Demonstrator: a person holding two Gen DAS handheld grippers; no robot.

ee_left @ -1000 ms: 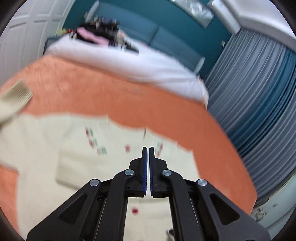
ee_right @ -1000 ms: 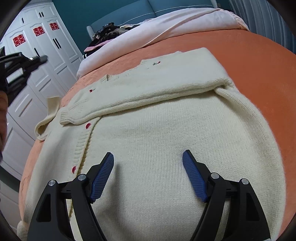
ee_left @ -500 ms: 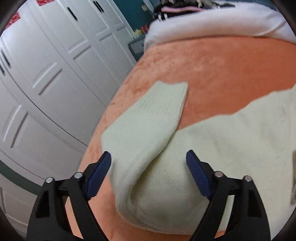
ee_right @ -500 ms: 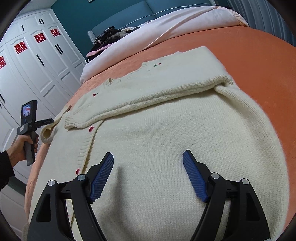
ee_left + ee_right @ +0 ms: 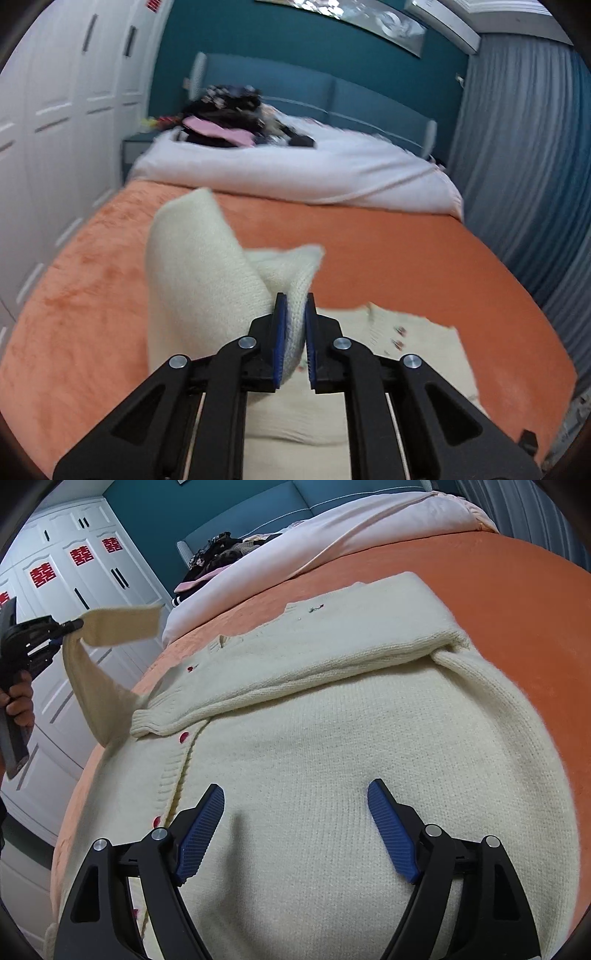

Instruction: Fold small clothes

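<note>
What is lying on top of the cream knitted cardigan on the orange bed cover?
One folded sleeve lies across the cream knitted cardigan. It covers the upper front, so only a few red buttons show. The left gripper holds the other sleeve lifted.

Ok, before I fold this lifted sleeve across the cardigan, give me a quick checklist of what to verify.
1. Left hand-held gripper clamped on the sleeve: ok; its jaws have just been closing, with knit between the pads.
2. Sleeve lifted off the orange blanket: ok; the cuff hangs in the air.
3. Other sleeve already folded flat across the cardigan: ok.
4. Right hand-held gripper open, holding nothing: ok; whether it touches the knit: cannot tell.
5. Landing area on the cardigan front free of clutter: ok.
6. Hem lying flat: cannot tell, out of view.
</note>
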